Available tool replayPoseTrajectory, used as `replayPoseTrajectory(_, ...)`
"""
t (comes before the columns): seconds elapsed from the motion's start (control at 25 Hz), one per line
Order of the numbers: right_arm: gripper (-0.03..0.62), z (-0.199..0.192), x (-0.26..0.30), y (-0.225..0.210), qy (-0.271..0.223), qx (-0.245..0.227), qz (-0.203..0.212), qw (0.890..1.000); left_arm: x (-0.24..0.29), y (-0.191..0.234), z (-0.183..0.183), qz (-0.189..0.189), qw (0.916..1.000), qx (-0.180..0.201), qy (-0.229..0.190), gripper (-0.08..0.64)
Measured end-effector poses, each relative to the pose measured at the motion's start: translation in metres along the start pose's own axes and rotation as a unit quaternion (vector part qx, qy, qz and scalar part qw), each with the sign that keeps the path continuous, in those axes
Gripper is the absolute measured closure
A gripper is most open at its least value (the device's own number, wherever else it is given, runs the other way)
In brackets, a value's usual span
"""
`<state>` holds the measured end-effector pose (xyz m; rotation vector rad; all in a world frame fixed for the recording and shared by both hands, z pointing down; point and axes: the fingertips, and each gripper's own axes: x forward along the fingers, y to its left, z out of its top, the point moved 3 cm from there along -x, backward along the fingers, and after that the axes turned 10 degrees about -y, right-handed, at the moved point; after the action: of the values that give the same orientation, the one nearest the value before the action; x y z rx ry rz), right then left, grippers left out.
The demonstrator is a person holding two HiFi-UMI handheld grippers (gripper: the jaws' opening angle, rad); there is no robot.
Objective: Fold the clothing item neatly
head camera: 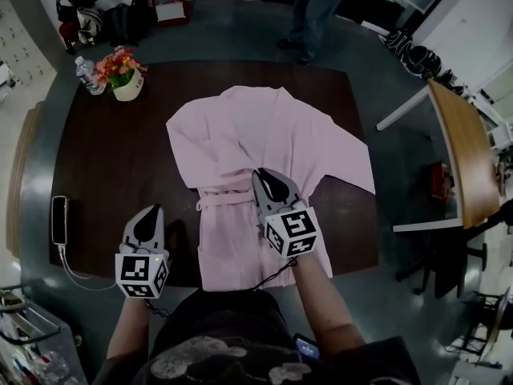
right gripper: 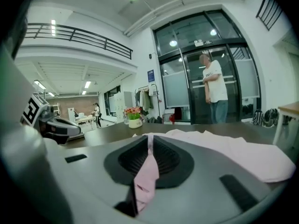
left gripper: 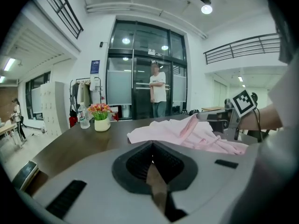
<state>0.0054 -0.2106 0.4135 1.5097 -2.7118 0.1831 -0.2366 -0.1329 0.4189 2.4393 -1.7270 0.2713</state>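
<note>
- A dark brown wooden table (head camera: 112, 151) carries a pale pink cloth garment (head camera: 264, 127), spread at its centre.
- The left gripper (head camera: 150, 215) is left of the garment, jaws together on nothing.
- The right gripper (head camera: 270, 181) has its jaws clamped on a fold of the garment.

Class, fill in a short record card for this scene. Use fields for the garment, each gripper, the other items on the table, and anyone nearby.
garment: pink garment spread on the dark table, one sleeve reaching right
left gripper: fingers together, nothing between them, over bare table left of the garment
right gripper: fingers shut on a fold of the garment near its middle
other items: flower pot and water bottle at the far left corner; phone at the left edge
bystander: person standing beyond the table
</note>
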Motion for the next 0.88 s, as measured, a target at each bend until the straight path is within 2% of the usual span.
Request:
replayPoseTrajectory(0.12,0.568,0.02,0.005,0.01,-0.017,-0.001,0.006,1.0,0.009,0.01,0.006,-0.005,0.9999,0.0,-0.009,0.551)
replayPoseTrajectory(0.28,0.568,0.033,0.008,0.025,-0.013,0.012,-0.001,1.0,0.019,0.02,0.005,-0.015,0.9998,-0.012,-0.012,0.551)
replayPoseTrajectory(0.64,0.568,0.025,-0.002,0.054,0.007,0.042,-0.021,0.999,0.05,0.027,-0.01,-0.057,0.9983,-0.014,0.004,0.551)
replayPoseTrajectory(0.88,0.569,0.035,-0.018,0.045,0.004,0.024,-0.042,0.999,0.059,0.02,-0.011,-0.068,0.9975,-0.019,0.002,0.551)
